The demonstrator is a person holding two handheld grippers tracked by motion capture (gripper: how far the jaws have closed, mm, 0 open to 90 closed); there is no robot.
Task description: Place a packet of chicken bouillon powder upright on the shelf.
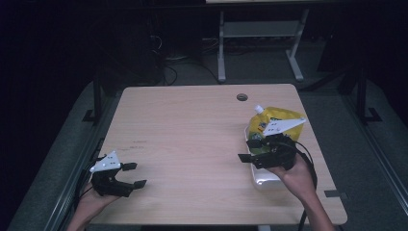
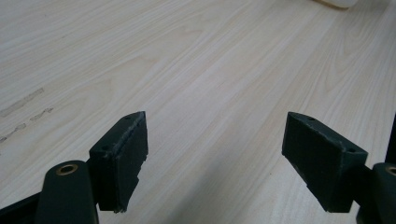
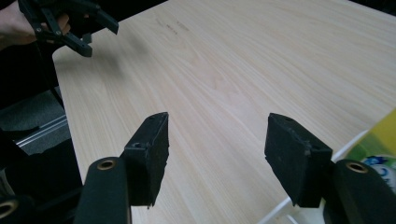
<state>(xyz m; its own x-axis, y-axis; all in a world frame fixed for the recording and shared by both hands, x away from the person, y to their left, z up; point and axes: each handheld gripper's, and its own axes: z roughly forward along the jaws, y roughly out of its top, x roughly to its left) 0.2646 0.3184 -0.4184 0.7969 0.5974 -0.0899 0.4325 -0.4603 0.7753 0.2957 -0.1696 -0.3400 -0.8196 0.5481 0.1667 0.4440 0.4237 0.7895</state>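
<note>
Pouch [image 1: 269,120]: one yellow refill pouch with a white spout at its upper left corner and green printing, laid at the right side of the table [image 1: 192,134], well towards the right edge. Its lower part is covered in the high view by the right gripper, and a white rim or tray-like edge [image 1: 262,180] is seen beneath it at the near end; what that white item is cannot be told. In the right gripper view a yellow and green corner of the pouch [image 3: 380,140] is seen at the right edge, just beside the right-hand jaw.

Right gripper [image 1: 248,150]: held in the person's right hand [image 1: 296,175] above the near part of the pouch, grey three-cornered plate on top. Its jaws are spread wide apart, with nothing between them but bare wood, and are pointed towards the left across the table.

Left gripper [image 1: 134,174]: held in the left hand [image 1: 91,202] at the near left corner of the table, well apart from the pouch. Its jaws are likewise spread wide, nothing clasped, with pale wood grain seen between them.

Table: light wood top, with a round cable hole [image 1: 242,97] near the far edge. Faint dark marks [image 1: 137,143] are noted on the left part of the surface.
</note>
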